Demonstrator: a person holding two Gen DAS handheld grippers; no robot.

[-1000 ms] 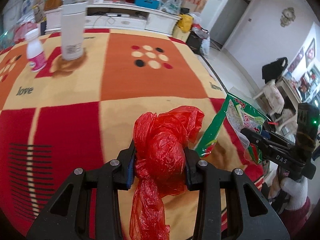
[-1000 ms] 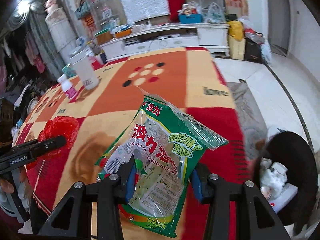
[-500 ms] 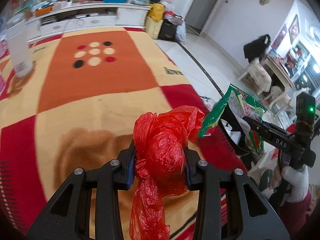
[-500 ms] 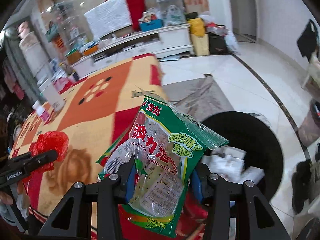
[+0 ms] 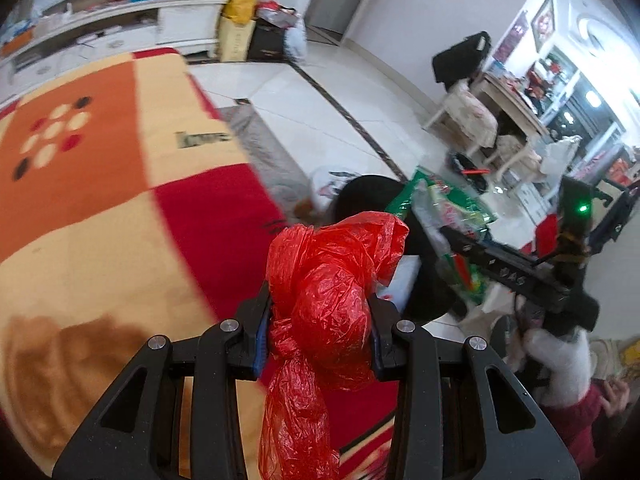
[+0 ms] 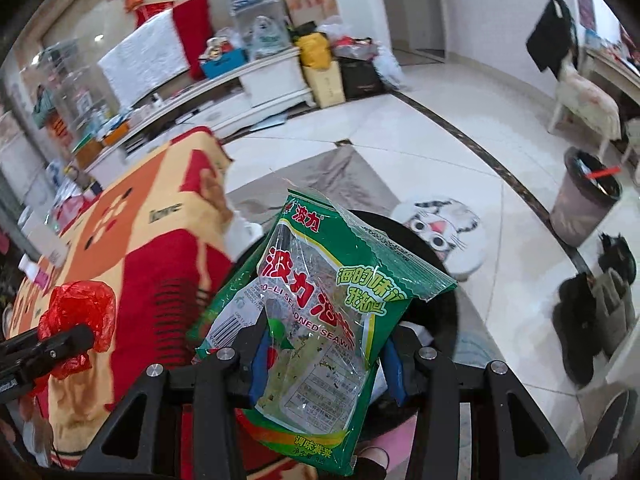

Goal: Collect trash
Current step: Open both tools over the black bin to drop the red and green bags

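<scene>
The left claw (image 5: pixel 320 328) is clamped on a crumpled red plastic bag (image 5: pixel 328 300), whose knotted tail hangs down between the two black fingers; the blue pads press into the bag from both sides. It hangs above the red and orange patterned cloth of the table (image 5: pixel 100 200), close to the table's edge. The right claw (image 6: pixel 324 356) grips a green seaweed snack packet (image 6: pixel 320 312), which stands upright between its pads with the printed front facing the camera. Behind and below that packet lies a round black bin (image 6: pixel 444 304) on the tiled floor (image 6: pixel 420 140), with white scraps visible inside it in the left wrist view. A cat-face mat (image 6: pixel 444 228) lies just beyond the bin. A second, grey waste bin (image 6: pixel 584 208) stands well apart, near a chair.
</scene>
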